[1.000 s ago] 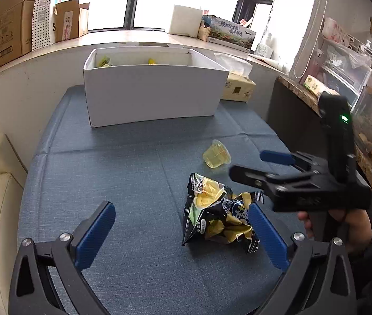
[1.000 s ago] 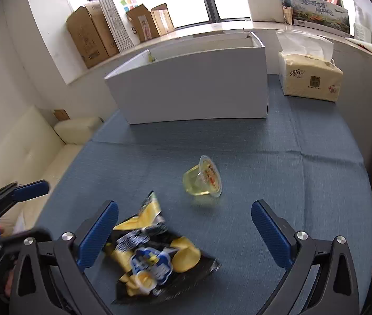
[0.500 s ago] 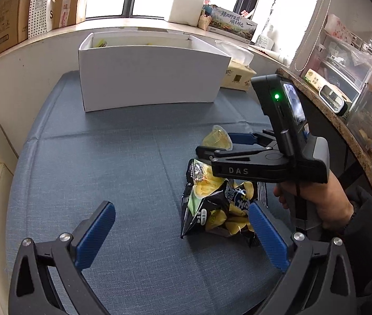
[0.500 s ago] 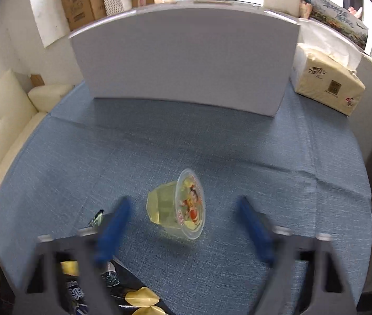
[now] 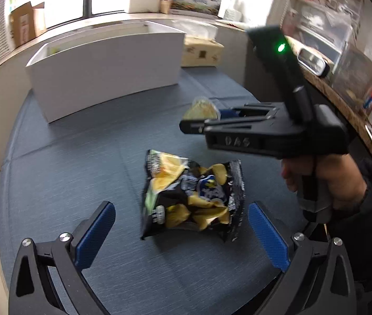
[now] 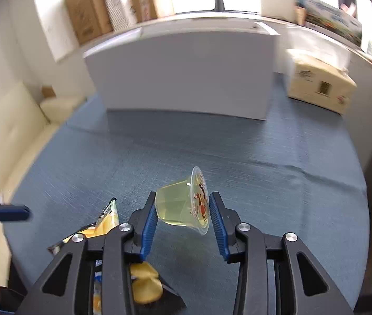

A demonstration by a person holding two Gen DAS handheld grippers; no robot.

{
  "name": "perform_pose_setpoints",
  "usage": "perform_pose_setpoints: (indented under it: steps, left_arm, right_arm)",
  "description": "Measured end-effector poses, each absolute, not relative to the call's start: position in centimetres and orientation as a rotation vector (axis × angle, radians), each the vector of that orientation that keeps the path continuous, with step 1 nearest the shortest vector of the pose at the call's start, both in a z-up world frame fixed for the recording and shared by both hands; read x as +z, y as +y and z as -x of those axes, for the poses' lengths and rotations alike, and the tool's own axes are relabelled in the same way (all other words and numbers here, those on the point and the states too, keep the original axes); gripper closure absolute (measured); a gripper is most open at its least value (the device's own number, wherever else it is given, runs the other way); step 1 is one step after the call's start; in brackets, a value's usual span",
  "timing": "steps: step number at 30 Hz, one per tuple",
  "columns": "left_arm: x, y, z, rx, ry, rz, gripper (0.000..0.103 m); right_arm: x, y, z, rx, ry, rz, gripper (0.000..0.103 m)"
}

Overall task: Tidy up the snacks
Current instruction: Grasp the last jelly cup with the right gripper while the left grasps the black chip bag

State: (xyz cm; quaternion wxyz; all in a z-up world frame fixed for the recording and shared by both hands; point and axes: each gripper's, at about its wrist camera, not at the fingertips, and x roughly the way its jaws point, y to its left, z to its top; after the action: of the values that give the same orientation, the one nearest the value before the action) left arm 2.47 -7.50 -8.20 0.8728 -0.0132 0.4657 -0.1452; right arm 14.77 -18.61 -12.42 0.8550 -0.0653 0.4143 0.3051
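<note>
Right wrist view: right claw (image 6: 183,211) pinching jelly cup (image 6: 182,203) sideways, lifted above middle of blue surface (image 6: 277,178). Could slip out, being smooth and round. Left claw (image 5: 180,223) spread wide around chip bag (image 5: 194,197).

The jelly cup (image 6: 183,204) is translucent yellow-green with a red and orange cartoon lid. The chip bag (image 5: 194,197) is black, printed with yellow chips and a blue logo. Both tongs (image 5: 180,225) (image 6: 183,220) are black with blue pads. The bench (image 5: 81,162) cloth is blue-grey; the box (image 6: 186,73) is plain white.
</note>
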Motion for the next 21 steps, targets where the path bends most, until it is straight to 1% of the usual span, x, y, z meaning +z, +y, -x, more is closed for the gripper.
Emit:
perform_pose_setpoints:
  steps: [6,9,12,17,19,20,21]
  left_arm:
    - [-10.0,-10.0,-5.0,-0.326,1.045,-0.029,0.000]
    - [-11.1,-10.6,-6.2,-0.326,1.082,-0.048,0.000]
    - [-11.3,-10.8,-6.7,-0.336,1.079,-0.060,0.000]
    - [-12.0,-9.4,-7.1,-0.367,1.087,0.023,0.000]
    - [-12.2,-8.8,-7.1,-0.352,1.095,0.051,0.010]
    - [-12.0,-8.7,-6.9,-0.342,1.083,0.036,0.019]
    - [-12.0,-8.6,-6.7,-0.344,1.085,0.031,0.020]
  right_arm:
    - [-10.0,-25.2,-13.2,0.590,0.836,-0.053,0.061]
    - [-8.7,-27.8,-11.7,0.571,0.810,-0.099,0.061]
    - [-8.0,-29.1,-10.2,0.556,0.787,-0.135,0.061]
    - [-7.0,-31.0,-8.9,0.532,0.765,-0.171,0.061]
    - [-7.0,-31.5,-8.4,0.531,0.764,-0.178,0.061]
    - [-7.1,-31.6,-8.2,0.528,0.766,-0.176,0.061]
    - [-7.1,-31.7,-8.2,0.526,0.768,-0.177,0.061]
